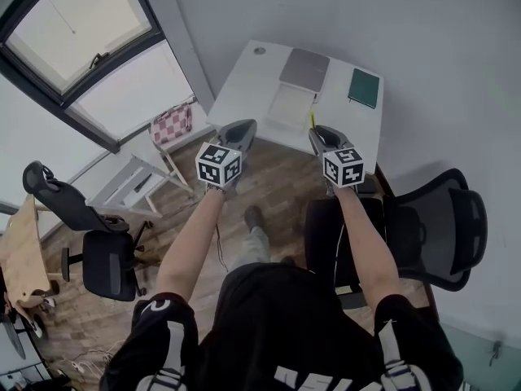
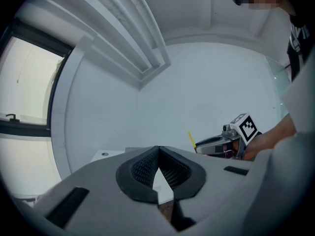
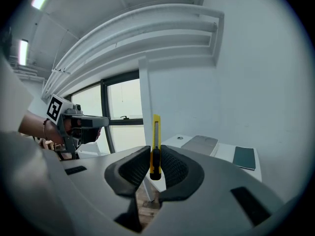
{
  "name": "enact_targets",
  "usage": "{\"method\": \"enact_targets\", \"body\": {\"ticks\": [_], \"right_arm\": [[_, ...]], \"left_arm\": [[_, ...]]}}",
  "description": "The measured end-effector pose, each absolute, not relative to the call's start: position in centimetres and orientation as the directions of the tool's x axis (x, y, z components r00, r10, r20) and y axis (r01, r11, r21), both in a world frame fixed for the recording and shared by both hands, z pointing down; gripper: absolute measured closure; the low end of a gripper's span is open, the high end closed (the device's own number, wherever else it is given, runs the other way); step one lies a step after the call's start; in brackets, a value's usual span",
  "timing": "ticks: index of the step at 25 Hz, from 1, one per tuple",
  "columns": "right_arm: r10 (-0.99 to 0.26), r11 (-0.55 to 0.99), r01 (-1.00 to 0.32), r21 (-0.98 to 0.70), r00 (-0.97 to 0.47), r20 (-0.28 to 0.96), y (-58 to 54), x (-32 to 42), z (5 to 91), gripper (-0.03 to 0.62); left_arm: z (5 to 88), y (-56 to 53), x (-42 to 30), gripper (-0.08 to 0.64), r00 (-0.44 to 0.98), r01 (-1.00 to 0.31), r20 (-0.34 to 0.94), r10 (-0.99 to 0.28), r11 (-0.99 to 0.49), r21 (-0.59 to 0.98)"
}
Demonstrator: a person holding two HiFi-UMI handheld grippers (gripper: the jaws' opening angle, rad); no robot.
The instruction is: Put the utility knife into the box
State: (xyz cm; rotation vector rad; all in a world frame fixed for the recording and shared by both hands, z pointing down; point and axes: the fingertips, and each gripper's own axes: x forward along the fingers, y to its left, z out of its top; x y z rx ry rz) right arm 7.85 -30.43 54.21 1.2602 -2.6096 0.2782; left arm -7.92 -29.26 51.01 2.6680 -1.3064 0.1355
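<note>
- Left gripper and right gripper are held out side by side on bare forearms, above the near edge of a white desk.
- A thin yellow knife sticks out from the right gripper's tip, toward the desk.
- On the desk lie a grey case, a pale flat thing just in front of it, and a green notebook to the right, apart from both.
- A black chair stands right of the person; another black chair stands well to the left on the wood floor.
- A window fills the upper left.
- A checked seat stands near the desk's left corner.
</note>
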Motion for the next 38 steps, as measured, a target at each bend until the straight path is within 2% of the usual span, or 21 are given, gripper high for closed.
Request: {"method": "enact_targets", "body": {"ticks": [19,27,38], "right_arm": [[-0.789,0.520,-0.852,-0.056,-0.505,0.351,-47.0,5.3,56.4,0.512],[-0.796,0.485,-0.873,-0.052,-0.466,0.387,-50.1,4.2,58.4,0.512],[-0.773,0.501,-0.864,-0.049,-0.472,0.423,-51.9,3.8,59.8,0.512]], "left_arm": [[53.0,-47.0,-9.8,0.535,0.716,-0.697,0.190,-0.671,-0.701,0.151],[54.6,-50.6,-10.8,0.535,0.755,-0.655,0.197,-0.626,-0.733,0.183],[55.5,-52.0,-10.9,0.535,0.755,-0.656,0.200,-0.625,-0.727,0.203]]}}
